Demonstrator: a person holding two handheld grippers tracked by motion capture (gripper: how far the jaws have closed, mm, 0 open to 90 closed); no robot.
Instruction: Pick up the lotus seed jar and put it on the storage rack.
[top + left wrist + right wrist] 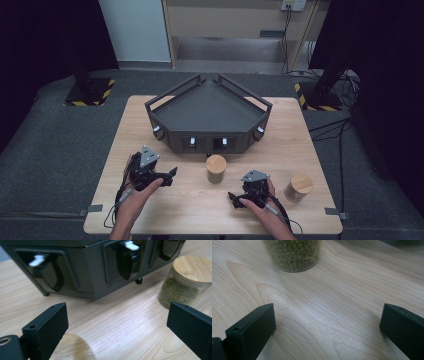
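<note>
Bamboo-lidded jar (216, 169) stands mid-frame, untouched. Left gripper (170, 176) and right gripper (234, 197) flank it, jaws wide, empty. Grasping remains.

Black tongs (172, 175), grey triangular top plates (one each), trailing cables

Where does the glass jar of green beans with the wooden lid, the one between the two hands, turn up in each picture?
High view: the bean jar stands at the table's middle, just in front of the black tray.
Left gripper view: at the right edge, lid and beans visible, beyond the right jaw.
Right gripper view: at the top, left of centre, lower part alone.
Shared landmark: the black tray, behind the jar in the left gripper view too.
</note>
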